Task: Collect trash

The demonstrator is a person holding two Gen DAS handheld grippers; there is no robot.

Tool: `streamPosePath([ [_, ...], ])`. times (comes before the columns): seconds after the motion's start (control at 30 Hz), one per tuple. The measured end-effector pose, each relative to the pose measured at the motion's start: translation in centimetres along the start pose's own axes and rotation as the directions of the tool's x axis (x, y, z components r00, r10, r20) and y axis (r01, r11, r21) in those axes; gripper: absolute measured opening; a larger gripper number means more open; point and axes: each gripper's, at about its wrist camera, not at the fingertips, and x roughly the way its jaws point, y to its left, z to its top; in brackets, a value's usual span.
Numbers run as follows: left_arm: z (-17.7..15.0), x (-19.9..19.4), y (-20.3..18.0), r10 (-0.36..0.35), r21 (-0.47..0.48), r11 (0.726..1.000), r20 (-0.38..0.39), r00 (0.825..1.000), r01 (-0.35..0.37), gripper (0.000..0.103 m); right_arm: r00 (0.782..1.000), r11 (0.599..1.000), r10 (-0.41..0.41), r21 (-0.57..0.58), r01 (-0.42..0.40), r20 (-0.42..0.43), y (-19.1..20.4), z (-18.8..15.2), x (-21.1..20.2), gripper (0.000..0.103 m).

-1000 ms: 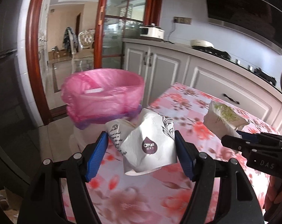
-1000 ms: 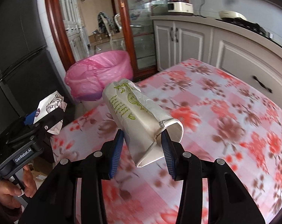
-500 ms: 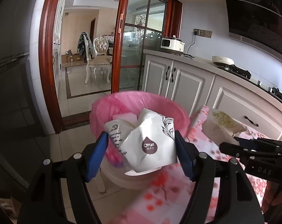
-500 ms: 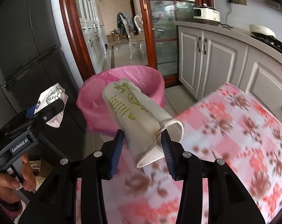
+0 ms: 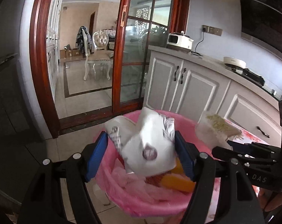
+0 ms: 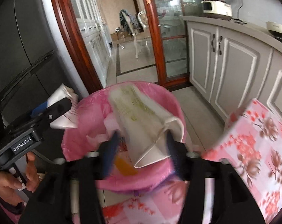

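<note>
Left tool (image 5: 141, 149) clamps a crumpled white wrapper (image 5: 148, 145); right tool (image 6: 142, 145) clamps a paper bag (image 6: 141, 119). Both hang directly above the pink bin (image 5: 141, 201), trash already inside.

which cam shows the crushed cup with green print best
The right wrist view: the green-printed cup fills the centre, held in the right claw over the pink-lined bin. The left wrist view shows only its blurred upper part at the right, above that claw.
</note>
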Motion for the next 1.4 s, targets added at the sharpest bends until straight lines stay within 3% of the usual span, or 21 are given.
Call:
streamPosePath([
  [0.07, 0.3, 0.6, 0.3, 0.014, -0.011, 1.0, 0.009, 1.0, -0.014, 0.087, 1.0, 1.0, -0.002, -0.029, 0.003, 0.012, 0.1, 0.2, 0.3, 0.07],
  [0.4, 0.1, 0.1, 0.6, 0.085, -0.046, 0.995, 0.014, 0.996, -0.084, 0.098, 0.999, 0.999, -0.009, -0.045, 0.011, 0.037, -0.8, -1.6, -2.4, 0.071],
  [0.6, -1.4, -4.7, -1.5, 0.147, -0.036, 0.989, 0.048, 0.988, -0.146, 0.098, 0.989, 0.995, -0.077, -0.052, 0.084, 0.128, 0.0, -3.7, -8.7, 0.083],
  [0.8, -2.3, -10.7, -3.2, 0.17, -0.027, 0.985, 0.094, 0.981, -0.168, 0.098, 0.981, 0.992, -0.108, -0.044, 0.117, 0.163, 0.8, -6.2, -14.0, 0.085],
  [0.93, -3.3, -14.2, -5.3, 0.229, 0.045, 0.971, 0.114, 0.967, -0.235, 0.098, 0.978, 0.991, -0.126, -0.017, 0.131, 0.165, 1.0, -8.1, -16.7, 0.085],
  [1.03, -4.5, -16.3, -7.0, 0.3, 0.089, 0.946, 0.131, 0.945, -0.313, 0.098, 0.979, 0.989, -0.146, 0.003, 0.147, 0.141, 1.1, -9.5, -18.2, 0.085],
  [1.2, -6.3, -18.5, -8.0, 0.205, 0.074, 0.975, 0.032, 0.978, -0.207, 0.098, 0.975, 0.985, -0.173, 0.005, 0.174, 0.138, 1.7, -11.7, -20.2, 0.085],
  [1.4, -8.4, -21.2, -9.0, 0.159, 0.082, 0.984, 0.012, 0.987, -0.159, 0.098, 0.971, 0.984, -0.177, 0.033, 0.174, 0.163, 2.5, -14.2, -22.5, 0.085],
])
